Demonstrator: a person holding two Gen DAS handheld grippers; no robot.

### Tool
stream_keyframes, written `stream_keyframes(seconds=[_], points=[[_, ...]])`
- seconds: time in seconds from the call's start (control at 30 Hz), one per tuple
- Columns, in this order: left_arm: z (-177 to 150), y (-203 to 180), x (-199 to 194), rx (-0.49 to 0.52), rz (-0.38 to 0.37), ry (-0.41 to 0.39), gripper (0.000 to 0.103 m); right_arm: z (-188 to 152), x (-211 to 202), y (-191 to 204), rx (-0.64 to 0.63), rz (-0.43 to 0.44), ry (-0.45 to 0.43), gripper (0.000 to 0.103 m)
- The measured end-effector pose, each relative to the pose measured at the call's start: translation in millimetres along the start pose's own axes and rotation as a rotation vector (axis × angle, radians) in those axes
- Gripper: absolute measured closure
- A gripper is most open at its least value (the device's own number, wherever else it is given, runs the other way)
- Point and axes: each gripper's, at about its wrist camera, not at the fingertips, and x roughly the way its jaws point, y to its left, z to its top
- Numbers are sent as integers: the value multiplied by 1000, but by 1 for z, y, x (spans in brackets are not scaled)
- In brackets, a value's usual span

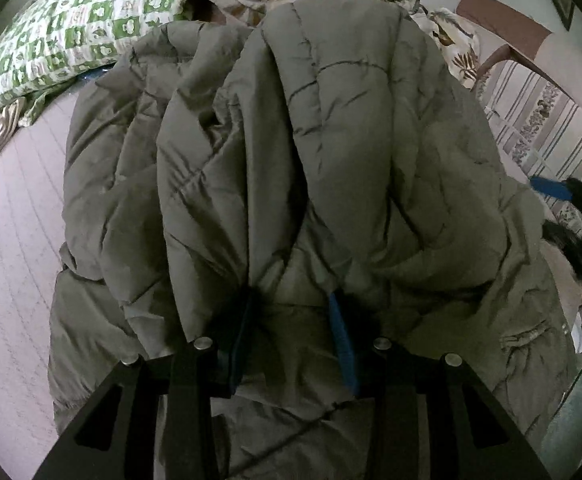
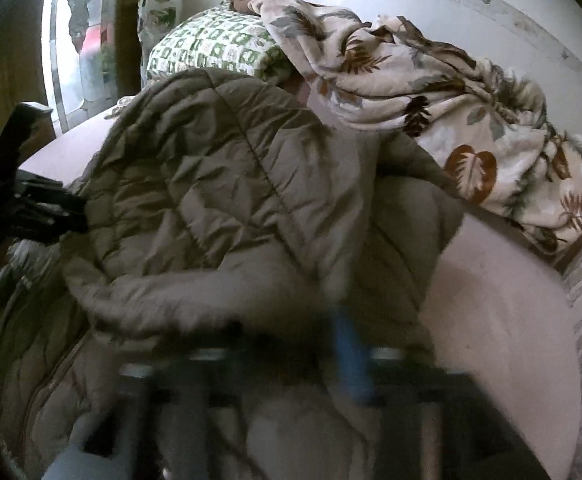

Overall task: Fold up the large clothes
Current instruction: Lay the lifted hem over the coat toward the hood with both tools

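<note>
The left gripper (image 1: 291, 316) has its jaws clenched on a bunched fold of the grey-green quilted jacket (image 1: 331, 152), padding pinched between the blue-lined fingers. The right gripper (image 2: 291, 332) is blurred; its jaws seem buried in the same jacket, apparently gripping an edge, though I cannot tell for sure. The jacket lies on the bed (image 1: 15, 240), over its pink sheet, one quilted panel lifted and draped back across the rest. Beyond it sit a green-checked pillow (image 1: 79, 28) and a leaf-print blanket (image 2: 431, 92), near but apart. I judge the fold only partly done: the bulk is gathered toward the middle, yet it is lumpy and uneven, still needing flattening and another fold.
</note>
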Motion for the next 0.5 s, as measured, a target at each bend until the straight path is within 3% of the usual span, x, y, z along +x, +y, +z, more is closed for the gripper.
stream_keyframes(seconds=[0.03,0.17,0.3,0.4,0.5], points=[[-1,1,-1,-6,-3,-4,64,-3,-8,-4,14,-5,-15,16],[-2,2,-3,-6,8,-14,64,1,-34,-9,119,31,-37,16],[-10,-1,-7,-12,7,-12,64,23,-33,5,148,47,-49,16],[-12,-2,-4,-3,5,-7,64,38,-5,17,182,69,5,16],[-15,-3,-5,-6,1,-8,64,26,49,32,185,22,175,16]])
